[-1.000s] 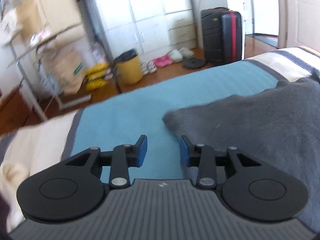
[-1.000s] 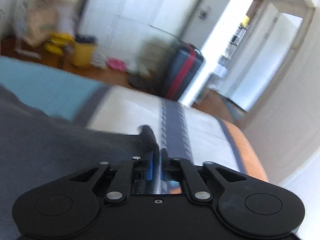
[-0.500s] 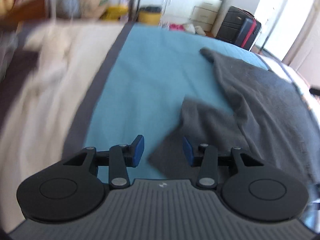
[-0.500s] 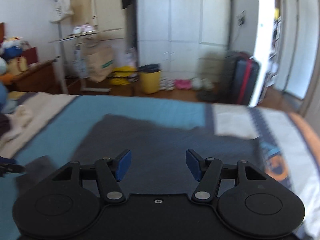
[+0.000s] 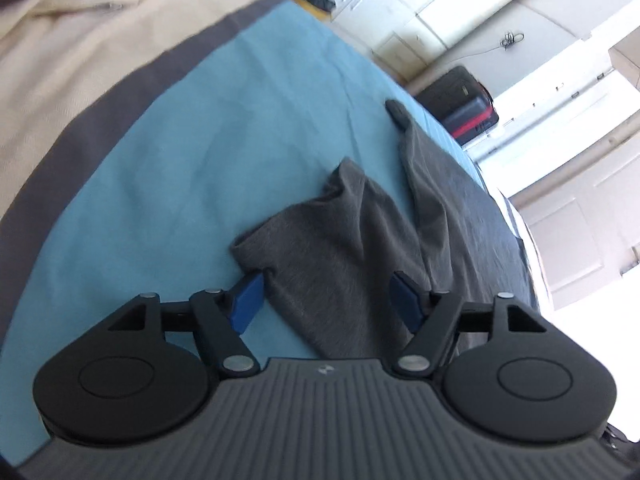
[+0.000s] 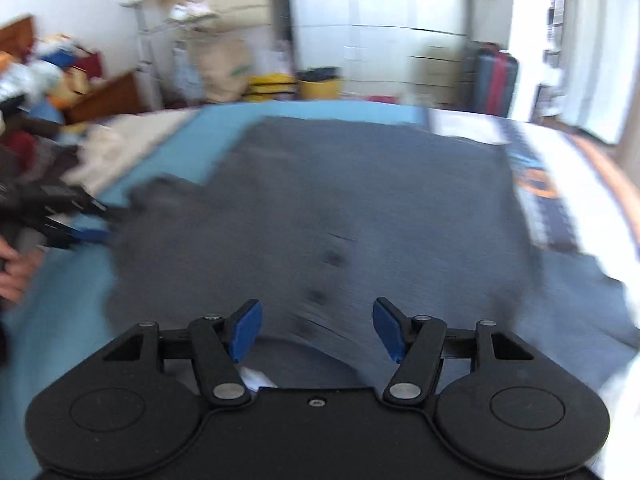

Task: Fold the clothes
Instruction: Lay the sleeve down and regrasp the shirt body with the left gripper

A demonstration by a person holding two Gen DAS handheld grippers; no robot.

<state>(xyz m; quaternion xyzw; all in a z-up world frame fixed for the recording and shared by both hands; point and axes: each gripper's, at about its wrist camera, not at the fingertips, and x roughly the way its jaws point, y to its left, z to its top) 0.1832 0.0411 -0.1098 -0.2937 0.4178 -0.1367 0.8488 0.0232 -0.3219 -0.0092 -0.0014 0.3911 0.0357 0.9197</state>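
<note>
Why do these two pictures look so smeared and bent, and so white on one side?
Left wrist view: the fisheye lens curves the blue bedspread, and the doorway at right is washed out white. Right wrist view: motion blur smears the grey shirt and the shelves behind, with daylight glaring at right; only the right gripper looks sharp.

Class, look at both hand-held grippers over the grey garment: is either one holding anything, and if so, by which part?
Nothing is held. The left hand-held gripper stands open over a sleeve of the grey garment, its jaws having just opened wider; the right hand-held gripper is open above the garment's body.
</note>
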